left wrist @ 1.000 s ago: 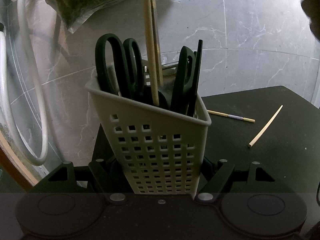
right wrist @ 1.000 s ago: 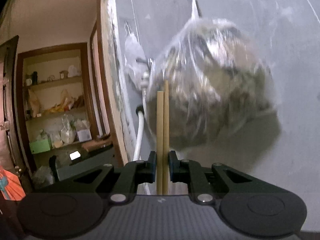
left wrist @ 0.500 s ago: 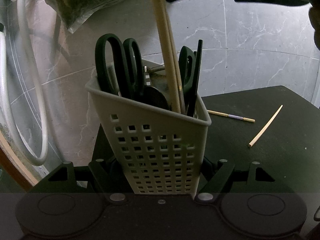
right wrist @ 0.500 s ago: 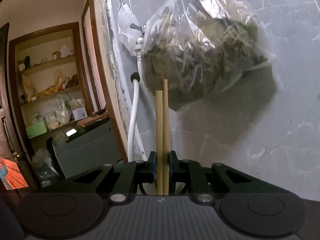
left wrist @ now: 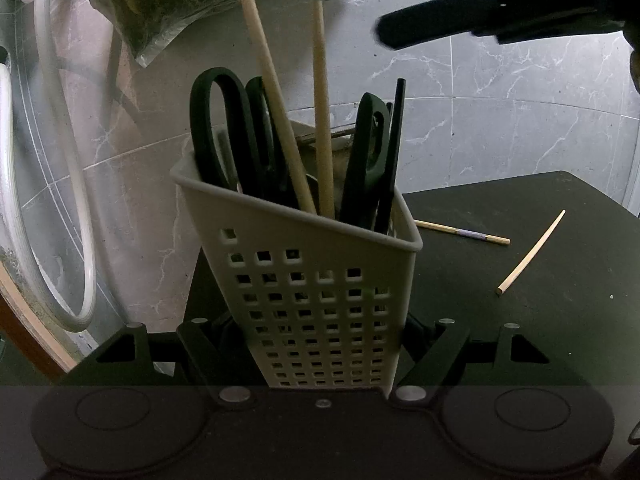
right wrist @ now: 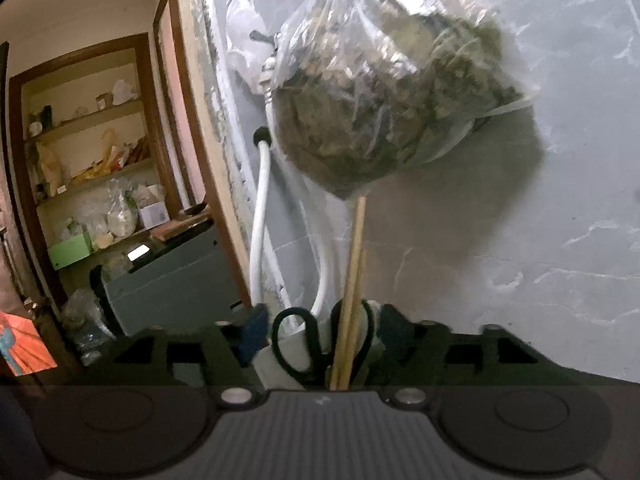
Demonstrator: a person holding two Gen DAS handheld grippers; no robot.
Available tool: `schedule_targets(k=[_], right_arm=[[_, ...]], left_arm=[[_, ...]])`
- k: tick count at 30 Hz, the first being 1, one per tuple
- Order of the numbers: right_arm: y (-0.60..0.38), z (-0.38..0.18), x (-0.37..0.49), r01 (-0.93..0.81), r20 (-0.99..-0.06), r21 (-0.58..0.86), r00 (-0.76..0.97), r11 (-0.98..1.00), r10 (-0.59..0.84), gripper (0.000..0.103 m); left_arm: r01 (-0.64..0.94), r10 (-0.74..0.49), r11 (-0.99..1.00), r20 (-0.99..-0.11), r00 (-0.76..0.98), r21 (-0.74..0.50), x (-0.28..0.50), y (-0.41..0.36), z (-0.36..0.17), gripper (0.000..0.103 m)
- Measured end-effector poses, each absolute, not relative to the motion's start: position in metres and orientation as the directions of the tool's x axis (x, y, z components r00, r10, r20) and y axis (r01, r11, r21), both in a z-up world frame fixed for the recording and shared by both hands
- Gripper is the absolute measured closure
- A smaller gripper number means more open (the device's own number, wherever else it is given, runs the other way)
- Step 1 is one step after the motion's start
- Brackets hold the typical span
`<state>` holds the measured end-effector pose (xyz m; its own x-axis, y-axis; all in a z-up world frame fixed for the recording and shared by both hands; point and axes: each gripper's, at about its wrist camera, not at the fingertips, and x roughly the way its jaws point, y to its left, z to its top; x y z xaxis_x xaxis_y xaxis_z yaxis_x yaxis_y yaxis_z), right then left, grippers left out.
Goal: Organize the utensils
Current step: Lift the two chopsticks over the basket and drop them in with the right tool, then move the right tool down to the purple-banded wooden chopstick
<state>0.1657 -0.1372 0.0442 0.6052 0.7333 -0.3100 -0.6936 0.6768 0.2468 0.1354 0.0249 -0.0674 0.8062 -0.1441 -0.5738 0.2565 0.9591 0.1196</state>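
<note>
Two chopsticks: pale wooden pair (left wrist: 320,120) standing in the caddy, just released, one leaning away to the left, one nearly upright, tops poking up between the right tongs' fingers
Caddy: grey perforated plastic basket (left wrist: 320,288), tilted, clamped at its base between the left tongs
Left tongs: (left wrist: 320,344) closed tight on the caddy, one finger on each side wall
Right tongs: (right wrist: 320,336) jaws opening right now, pads clear of the chopsticks, which stand loose in the gap; seen from the left wrist view as dark fingers (left wrist: 480,20) above the caddy
Scissors: black-handled pair (left wrist: 224,128) in the caddy, left of the chopsticks; loops show just ahead of the right tongs (right wrist: 296,340)
Dark utensils: black handles (left wrist: 372,156) on the caddy's right side, what they are I cannot tell
Loose chopsticks: one with a purplish band (left wrist: 464,233) and one plain (left wrist: 532,252), lying on the counter, right of the left tongs and beyond the caddy, apart from each other
Counter: dark surface (left wrist: 520,340) under everything
Bag: clear plastic, full of dried greenish stuff (right wrist: 392,88), hanging on the marble wall ahead of the right tongs
Hose: white (right wrist: 260,216), left of the bag
Writing: none legible anywhere; the band on the chopstick is too small to read
</note>
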Motion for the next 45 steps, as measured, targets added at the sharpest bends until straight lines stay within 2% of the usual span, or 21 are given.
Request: schedule_targets(k=[3,6,8,10,14,16,20,23,34,37,43,45], right_arm=[[-0.152,0.048,0.163,-0.655,-0.284,0.249,0.655,0.714,0.7,0.01],[-0.175,0.046,0.165,-0.584,-0.288,0.239,0.72,0.776,0.631,0.0],[-0.191,0.039,0.169,-0.516,-0.317,0.231,0.761,0.825,0.565,0.0],[-0.205,0.026,0.178,-0.434,-0.39,0.22,0.781,0.873,0.487,0.0],[-0.216,-0.017,0.206,-0.339,-0.657,0.078,0.69,0.938,0.304,0.0],[-0.219,-0.036,0.215,-0.361,-0.715,0.026,0.645,0.932,0.269,0.0],[-0.22,-0.059,0.238,-0.401,-0.773,-0.045,0.594,0.915,0.223,0.0],[-0.218,-0.064,0.262,-0.439,-0.784,-0.011,0.561,0.898,0.265,0.0],[-0.189,-0.093,0.323,-0.579,-0.837,-0.056,0.471,0.813,0.278,0.001],[-0.187,-0.098,0.324,-0.591,-0.846,-0.069,0.462,0.804,0.267,0.008],[-0.193,-0.1,0.326,-0.59,-0.834,0.016,0.438,0.807,0.337,0.023],[-0.196,-0.099,0.327,-0.589,-0.831,0.023,0.439,0.808,0.343,0.033]], left_arm=[[0.256,-0.144,0.959,-0.574,0.806,0.119,0.135,0.025,-0.067,0.025],[0.256,-0.144,0.959,-0.574,0.806,0.119,0.135,0.025,-0.067,0.025],[0.257,-0.144,0.959,-0.574,0.806,0.119,0.136,0.025,-0.067,0.025],[0.257,-0.144,0.959,-0.574,0.806,0.12,0.135,0.025,-0.067,0.025],[0.256,-0.144,0.959,-0.574,0.806,0.119,0.135,0.025,-0.067,0.025],[0.256,-0.144,0.959,-0.573,0.807,0.12,0.135,0.025,-0.067,0.025],[0.256,-0.143,0.959,-0.574,0.806,0.12,0.135,0.024,-0.068,0.025],[0.256,-0.143,0.959,-0.575,0.806,0.121,0.135,0.024,-0.068,0.025],[0.256,-0.14,0.959,-0.577,0.805,0.124,0.136,0.025,-0.068,0.025],[0.256,-0.14,0.959,-0.577,0.805,0.124,0.136,0.025,-0.068,0.024],[0.258,-0.14,0.958,-0.578,0.804,0.126,0.135,0.025,-0.067,0.024],[0.257,-0.14,0.958,-0.578,0.804,0.125,0.136,0.025,-0.067,0.024]])
